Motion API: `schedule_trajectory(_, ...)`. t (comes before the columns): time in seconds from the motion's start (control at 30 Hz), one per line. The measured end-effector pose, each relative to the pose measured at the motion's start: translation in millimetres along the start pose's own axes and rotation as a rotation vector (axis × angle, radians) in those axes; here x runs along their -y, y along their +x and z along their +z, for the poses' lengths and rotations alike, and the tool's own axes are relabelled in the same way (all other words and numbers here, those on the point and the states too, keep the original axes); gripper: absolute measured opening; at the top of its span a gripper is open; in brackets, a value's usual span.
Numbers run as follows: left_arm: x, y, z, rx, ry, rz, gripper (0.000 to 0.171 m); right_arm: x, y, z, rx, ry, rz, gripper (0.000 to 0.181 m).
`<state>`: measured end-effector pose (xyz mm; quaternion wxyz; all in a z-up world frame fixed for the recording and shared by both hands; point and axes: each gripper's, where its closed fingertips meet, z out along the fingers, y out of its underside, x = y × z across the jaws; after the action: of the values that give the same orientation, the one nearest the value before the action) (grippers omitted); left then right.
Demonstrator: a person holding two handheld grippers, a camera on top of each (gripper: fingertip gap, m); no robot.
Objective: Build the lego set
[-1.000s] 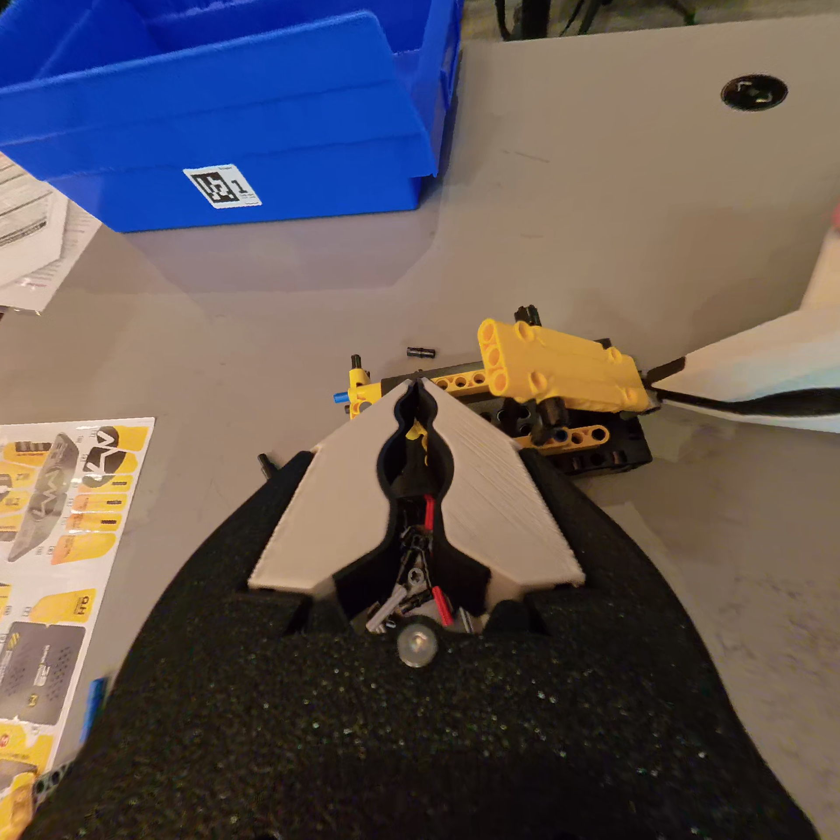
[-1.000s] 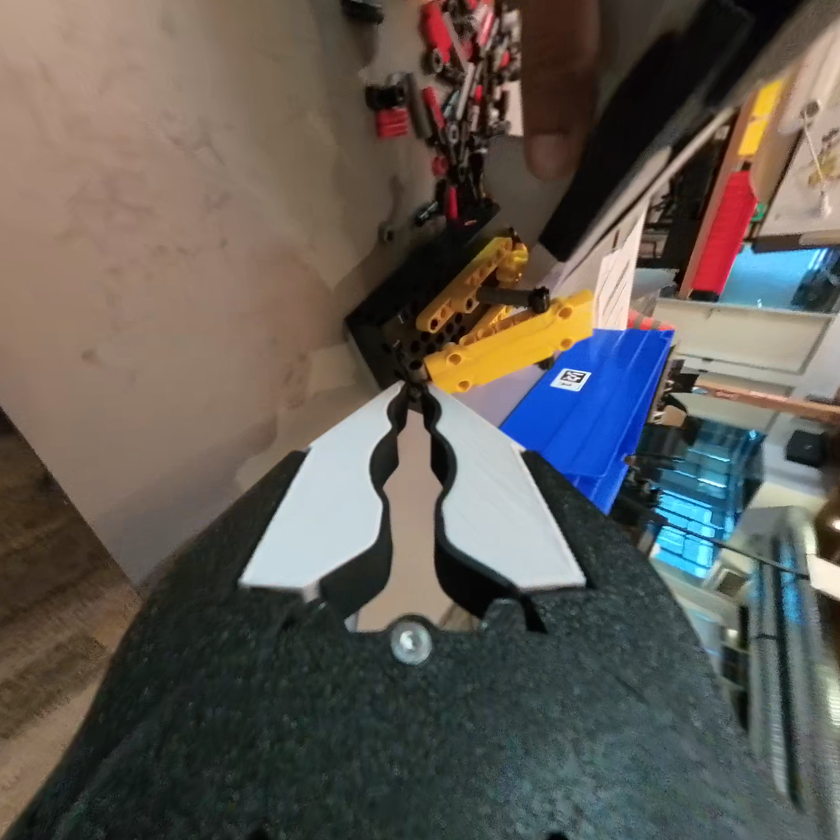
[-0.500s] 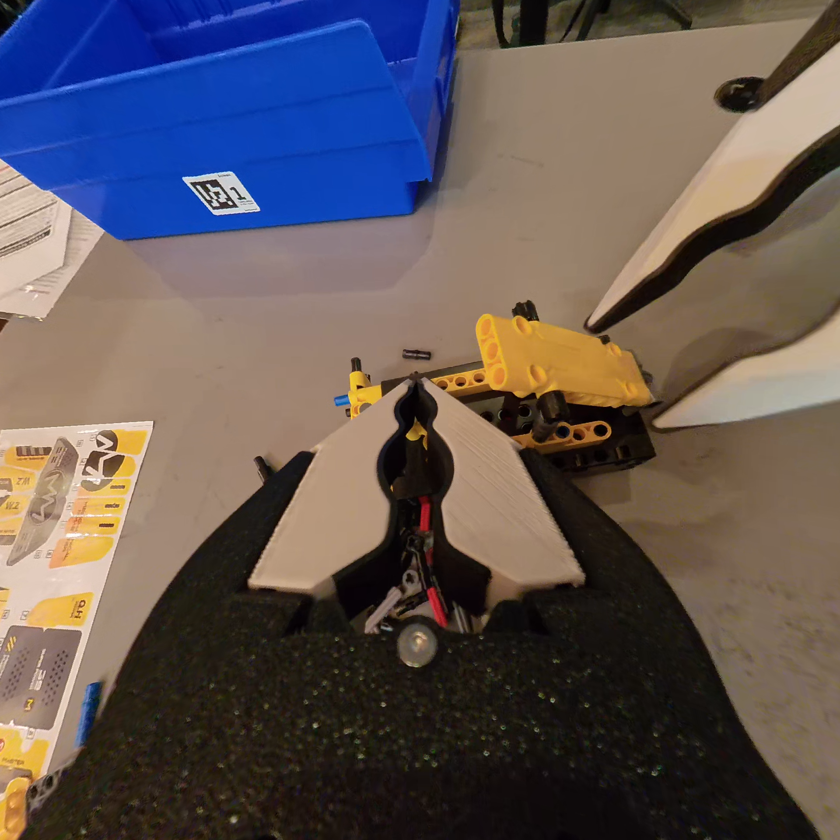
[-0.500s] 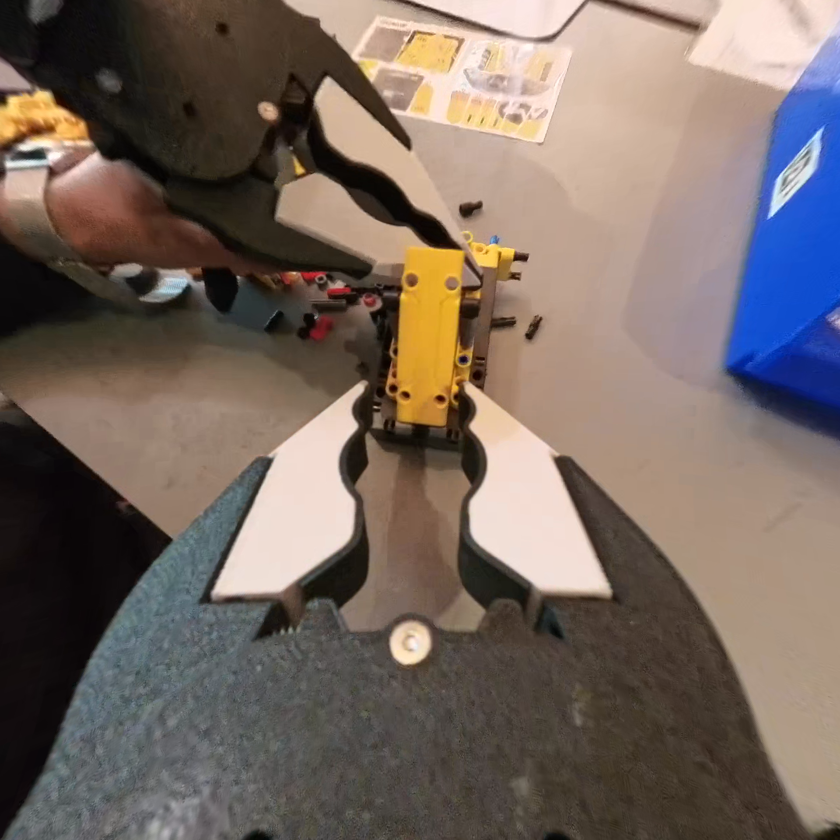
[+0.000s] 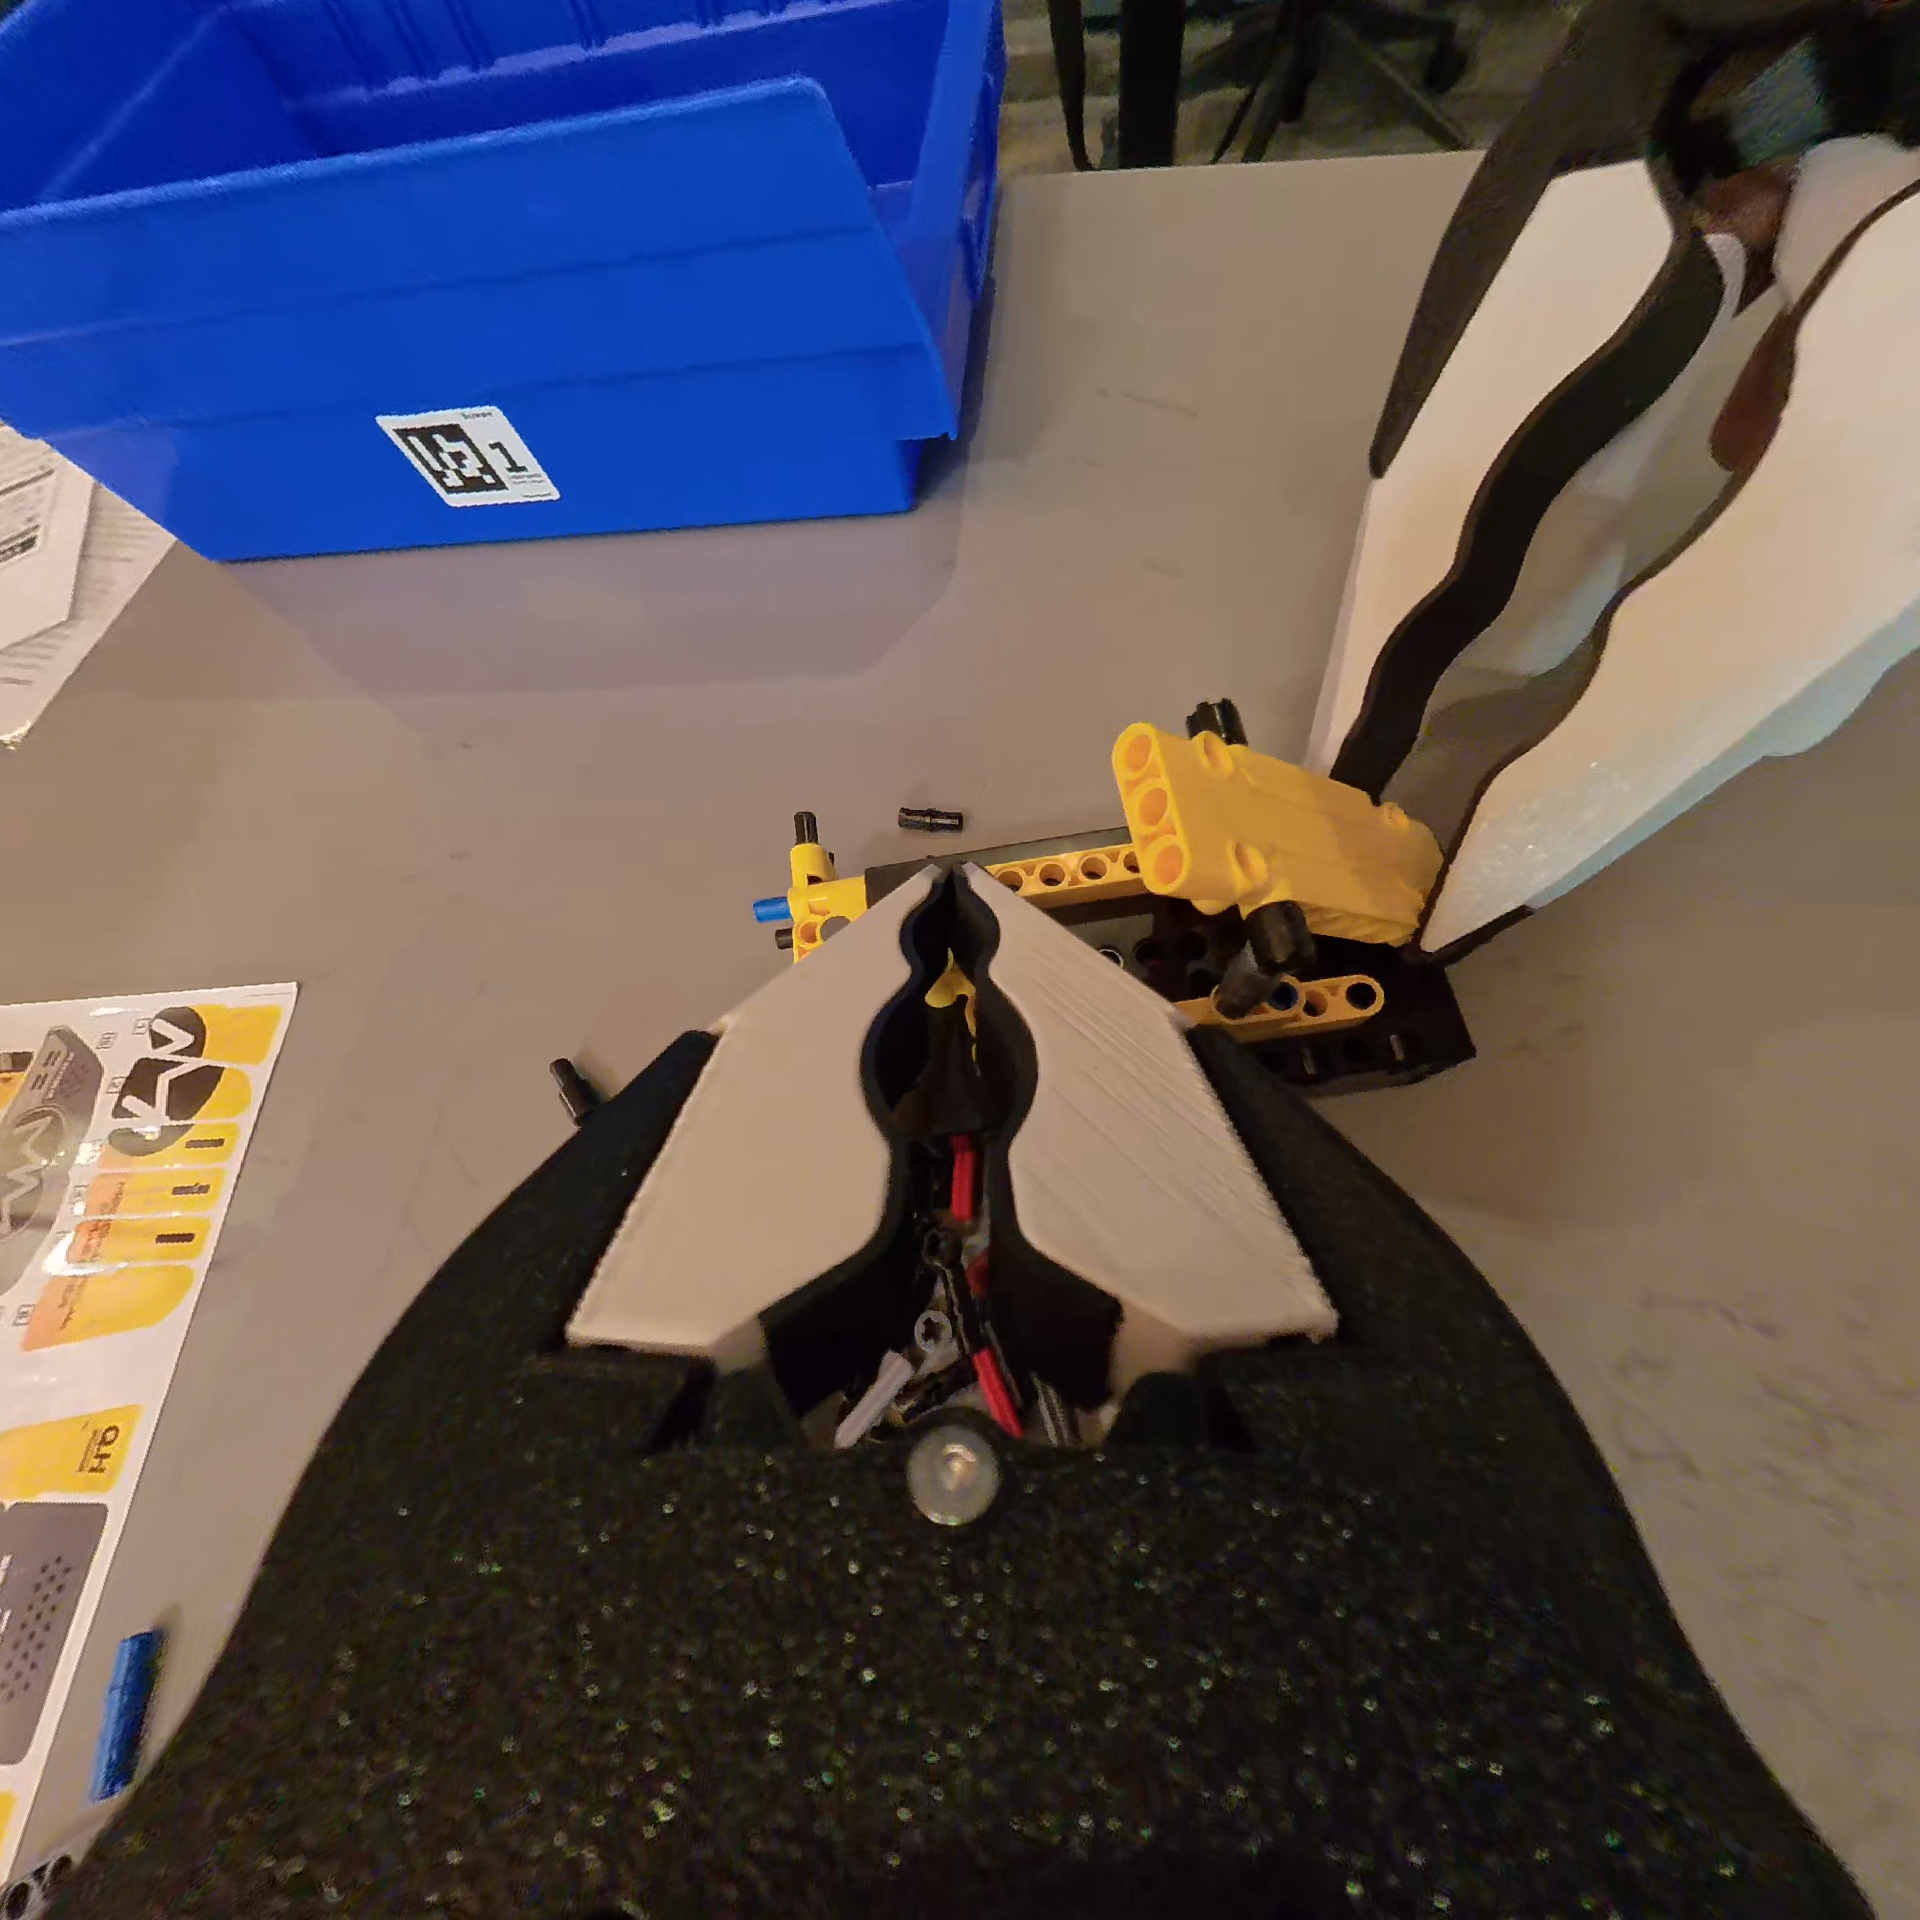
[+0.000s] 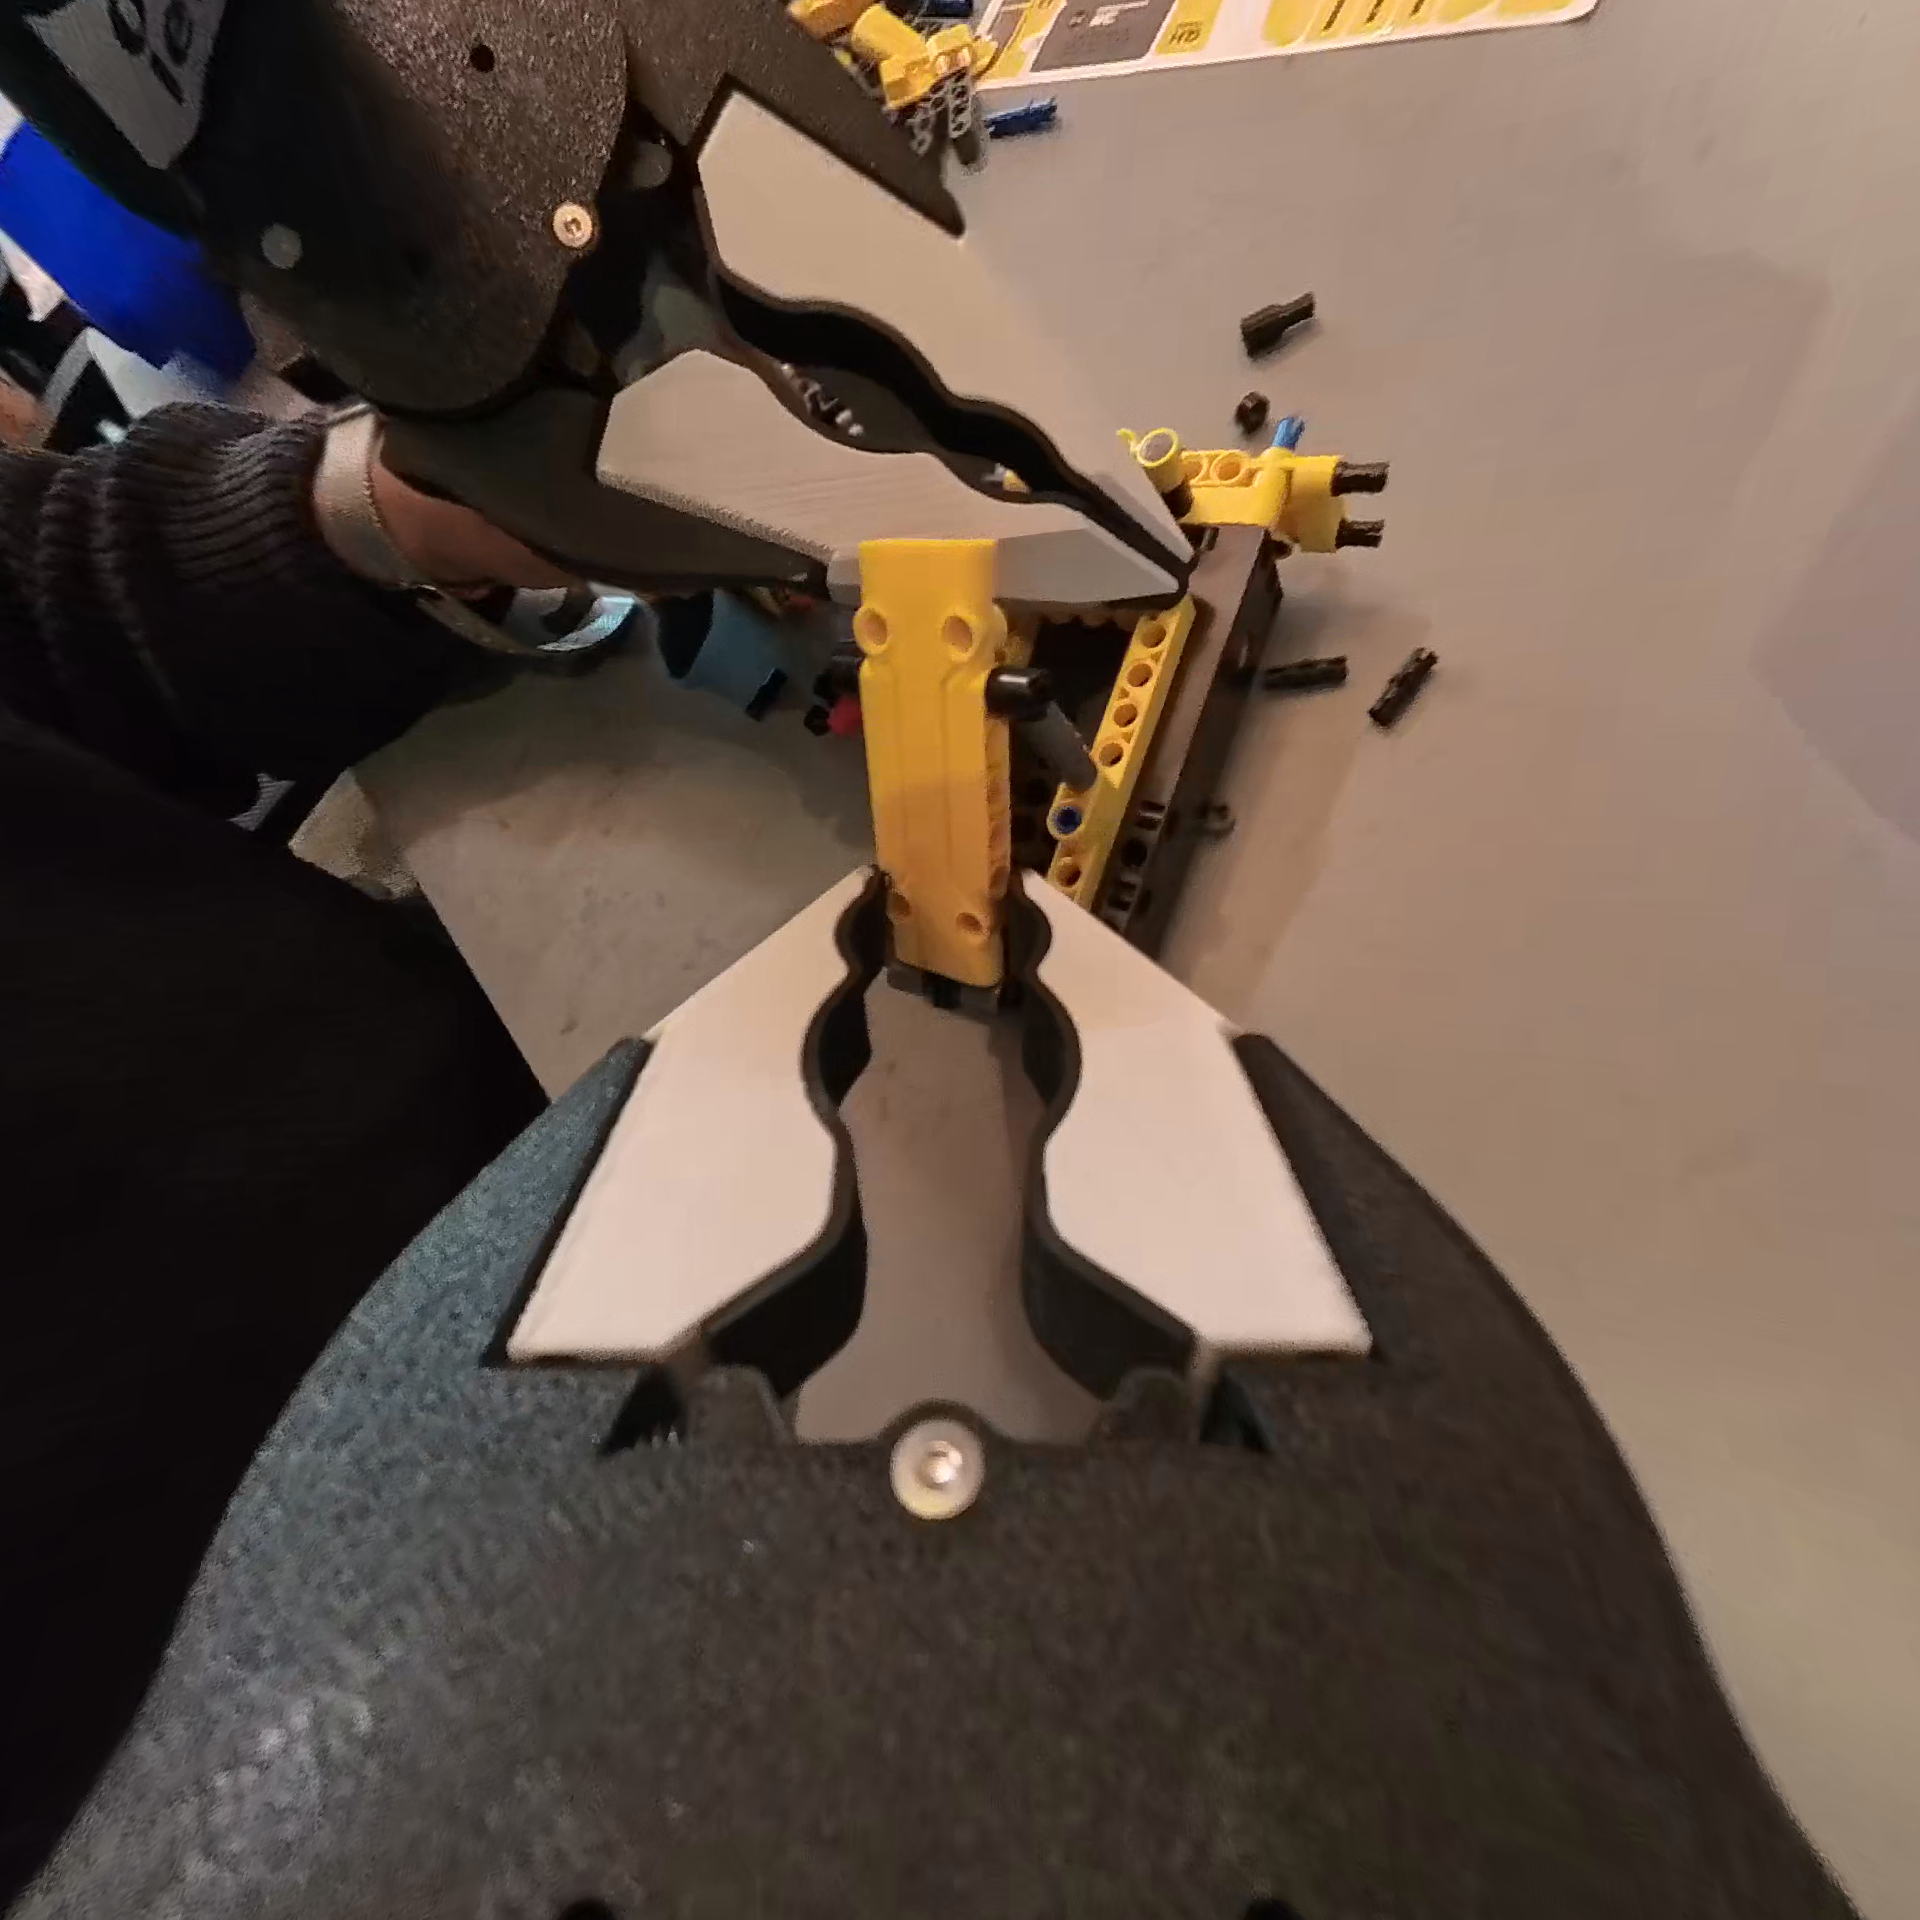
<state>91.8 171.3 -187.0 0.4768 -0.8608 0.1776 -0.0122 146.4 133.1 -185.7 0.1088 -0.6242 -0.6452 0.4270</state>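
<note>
A small brick model lies on the grey table: a black frame with yellow holed beams and a long yellow block on top. My left gripper is shut, its tips resting on the model's left end; whether it pinches anything is hidden. My right gripper comes in from the upper right and straddles the block's right end. In the right wrist view my right gripper is shut on the near end of the yellow block. The left gripper touches the far end of the frame.
A blue bin stands at the back left. A sticker sheet lies at the left. Loose black pins lie beside the model. A pile of small parts lies farther off. A person's sleeve is behind the left gripper. One gripper's finger ends stand about 7 centimeters off the other's.
My right gripper has swung round from the model's right side, opened, come over the yellow block's end and closed in on it. The left gripper has stayed in place.
</note>
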Motion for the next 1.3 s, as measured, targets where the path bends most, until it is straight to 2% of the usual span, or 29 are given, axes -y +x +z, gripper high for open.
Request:
schedule_trajectory(0.13, 0, 0, 2, 0.011, -0.016, 0.014, 0.0, 1, -3, 6, 0.035, -0.022, -0.002, 0.022)
schedule_trajectory(0.37, 1, 0, 3, 0.01, -0.019, 0.009, 0.0, 4, -5, 10, -0.006, -0.019, -0.01, 0.022)
schedule_trajectory(0.87, 1, 0, 3, 0.0, -0.002, -0.014, 0.0, 8, -5, 13, -0.145, 0.259, -0.122, 0.022)
schedule_trajectory(1.07, 1, -1, 2, -0.004, -0.016, 0.007, 0.0, 10, -6, 13, -0.127, 0.279, -0.094, 0.023)
schedule_trajectory(1.23, 0, -1, 0, 0.01, -0.005, 0.055, 0.0, 9, -9, 12, -0.041, 0.296, 0.027, 0.024)
schedule_trajectory(1.3, -1, 1, -2, 0.01, -0.005, 0.071, 0.0, 7, -13, 7, -0.021, 0.311, 0.034, 0.034)
